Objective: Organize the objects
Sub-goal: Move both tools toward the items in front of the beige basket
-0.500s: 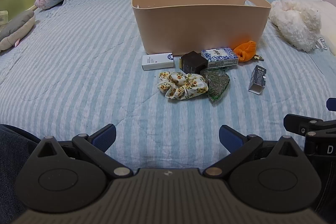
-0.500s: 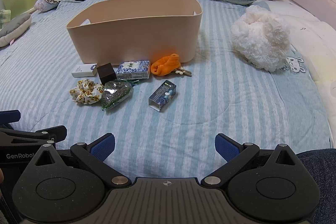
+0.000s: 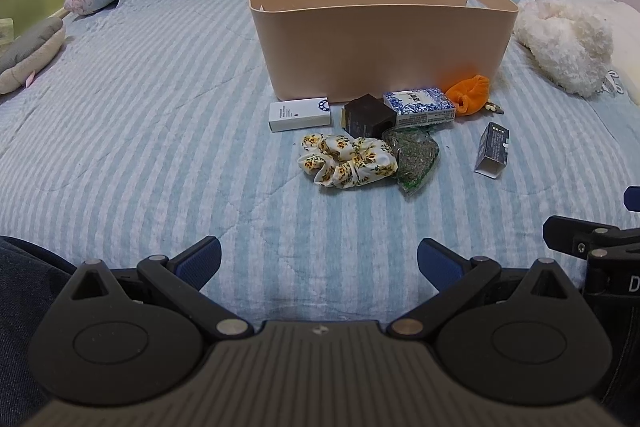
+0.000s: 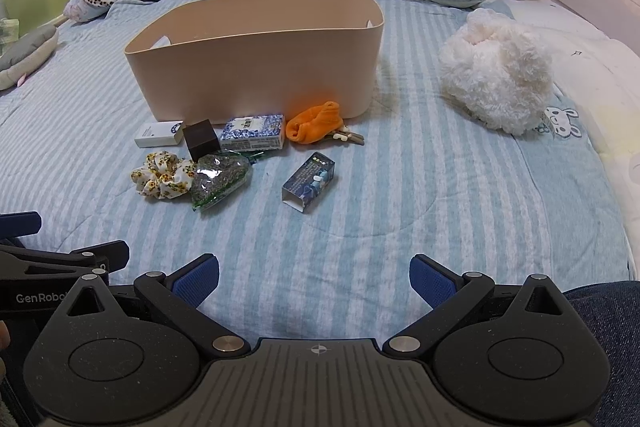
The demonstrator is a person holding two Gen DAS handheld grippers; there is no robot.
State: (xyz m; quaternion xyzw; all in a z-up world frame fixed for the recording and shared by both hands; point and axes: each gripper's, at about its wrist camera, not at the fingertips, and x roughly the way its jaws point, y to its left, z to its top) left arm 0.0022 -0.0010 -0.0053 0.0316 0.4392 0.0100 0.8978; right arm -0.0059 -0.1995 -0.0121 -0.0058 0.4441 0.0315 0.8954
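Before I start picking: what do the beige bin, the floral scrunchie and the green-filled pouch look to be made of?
Beige bin: likely matte plastic; smooth, seamless walls with rounded corners and a thin rim.
Floral scrunchie: soft woven fabric, slightly satiny; gathered folds, printed flowers.
Green-filled pouch: clear glossy plastic film; it glints, and dried green bits show through. What the contents are can't be told.

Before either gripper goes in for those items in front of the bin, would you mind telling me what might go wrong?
The dark cube box, floral scrunchie and bag of dried herbs touch, so wide-open jaws could drag a neighbour along. The blue carton lies with an open end and may crush when squeezed. The beige bin sits on a soft striped quilt and might shift if bumped.
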